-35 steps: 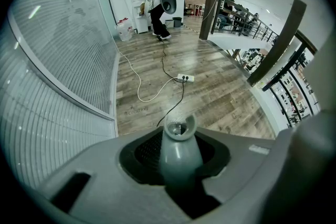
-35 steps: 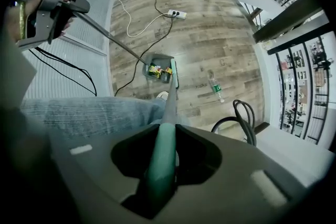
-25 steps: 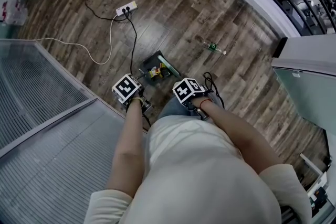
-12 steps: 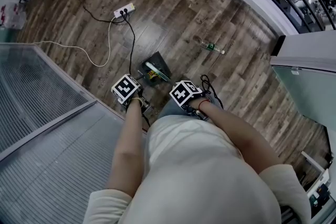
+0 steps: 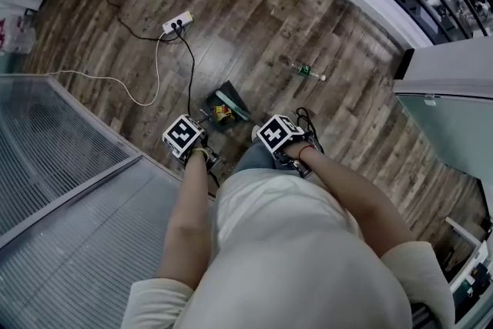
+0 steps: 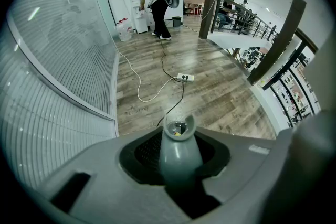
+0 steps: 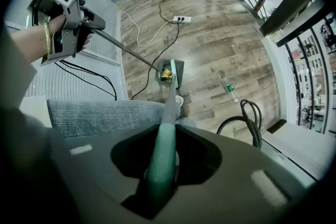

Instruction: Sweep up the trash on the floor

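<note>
Trash (image 5: 222, 113) fills dustpan (image 5: 211, 99); left gripper (image 6: 178, 159) clamped on its handle, right gripper (image 7: 161, 166) on broom (image 7: 169, 103); keep pan flat, fetch bottle (image 5: 310, 72) beyond dustpan.

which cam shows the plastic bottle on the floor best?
Right gripper view: the bottle lies whole and unobstructed, green label visible. Head view shows it too, but smaller. Left gripper view doesn't show it.

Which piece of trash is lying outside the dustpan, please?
The green-labelled plastic bottle, alone on the floor; the yellow scraps sit inside the dustpan.
</note>
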### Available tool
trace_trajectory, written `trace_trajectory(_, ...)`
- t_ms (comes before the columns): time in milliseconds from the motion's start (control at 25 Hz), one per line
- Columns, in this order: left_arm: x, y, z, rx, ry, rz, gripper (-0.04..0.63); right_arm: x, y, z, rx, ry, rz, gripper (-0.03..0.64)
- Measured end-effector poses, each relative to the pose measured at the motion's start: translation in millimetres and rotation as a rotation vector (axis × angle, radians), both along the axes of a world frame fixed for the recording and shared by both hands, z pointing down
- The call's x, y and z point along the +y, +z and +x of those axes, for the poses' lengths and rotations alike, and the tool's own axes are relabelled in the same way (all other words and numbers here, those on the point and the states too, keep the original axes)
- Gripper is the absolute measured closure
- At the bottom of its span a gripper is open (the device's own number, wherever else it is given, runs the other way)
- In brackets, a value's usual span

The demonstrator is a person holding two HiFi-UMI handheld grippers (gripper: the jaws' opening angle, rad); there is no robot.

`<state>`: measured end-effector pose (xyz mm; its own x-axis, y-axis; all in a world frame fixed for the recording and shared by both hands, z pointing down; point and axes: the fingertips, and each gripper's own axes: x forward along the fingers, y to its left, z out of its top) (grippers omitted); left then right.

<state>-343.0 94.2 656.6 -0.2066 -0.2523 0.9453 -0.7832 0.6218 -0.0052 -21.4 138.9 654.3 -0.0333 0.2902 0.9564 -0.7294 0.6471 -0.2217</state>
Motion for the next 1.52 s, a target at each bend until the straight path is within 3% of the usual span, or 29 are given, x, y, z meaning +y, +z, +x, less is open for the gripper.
trace_trajectory(720, 2.0, -8.4, 3.7, -0.016, 0.007, -0.015, 0.494, -44.0, -23.3, 53.9, -0.022, 0.253, 0.084, 0.521)
trace_trajectory(1200, -0.1, -19.6, 22.9, -0.032, 0.018, -0.009, 0.495, -74.1, -24.6, 117.2, -0.011, 0.338, 0.102, 0.522)
trace_trajectory(1520, -15.0, -23.1, 54.9, -0.037, 0.020, -0.001, 0.495, -87.2, -29.7, 161.6, -0.001, 0.385, 0.112, 0.522)
